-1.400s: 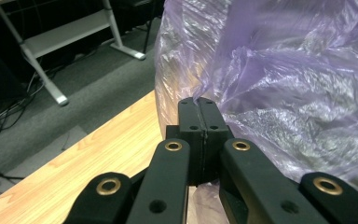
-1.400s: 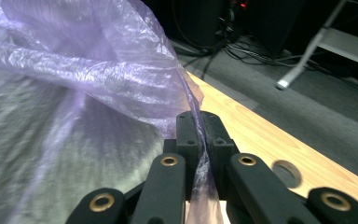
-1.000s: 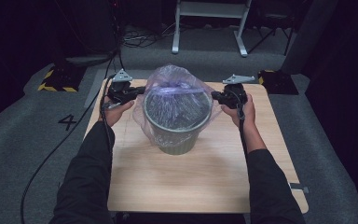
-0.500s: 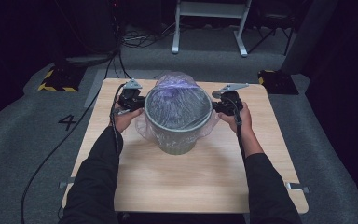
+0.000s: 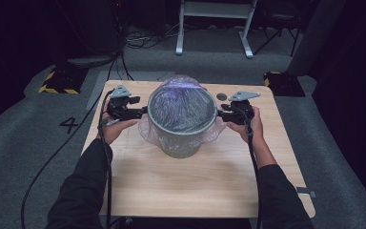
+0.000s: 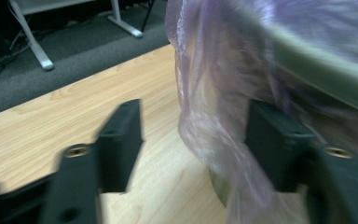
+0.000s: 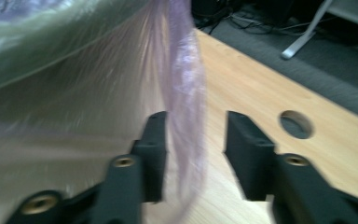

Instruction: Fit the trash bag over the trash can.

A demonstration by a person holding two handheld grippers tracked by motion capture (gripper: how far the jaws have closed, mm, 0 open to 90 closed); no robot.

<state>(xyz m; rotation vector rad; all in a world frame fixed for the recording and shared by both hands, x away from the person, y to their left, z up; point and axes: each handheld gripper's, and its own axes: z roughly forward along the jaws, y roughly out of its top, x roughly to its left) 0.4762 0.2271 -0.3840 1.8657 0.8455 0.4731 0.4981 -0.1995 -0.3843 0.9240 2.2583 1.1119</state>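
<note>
High view | bin (image 5: 183, 138) lined with plastic bag (image 5: 181, 102) | left claw (image 5: 143, 112), right claw (image 5: 220, 116) released, jaws just opened.

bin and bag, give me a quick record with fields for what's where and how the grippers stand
bin: grey-green, upright, mid-table
bag: clear purple-tinted liner, folded over the rim, hem hanging outside
left gripper: at bin's left side, jaws just opened, hem hangs between them
right gripper: at bin's right side, jaws just opened, hem between them
table: light wood
</note>
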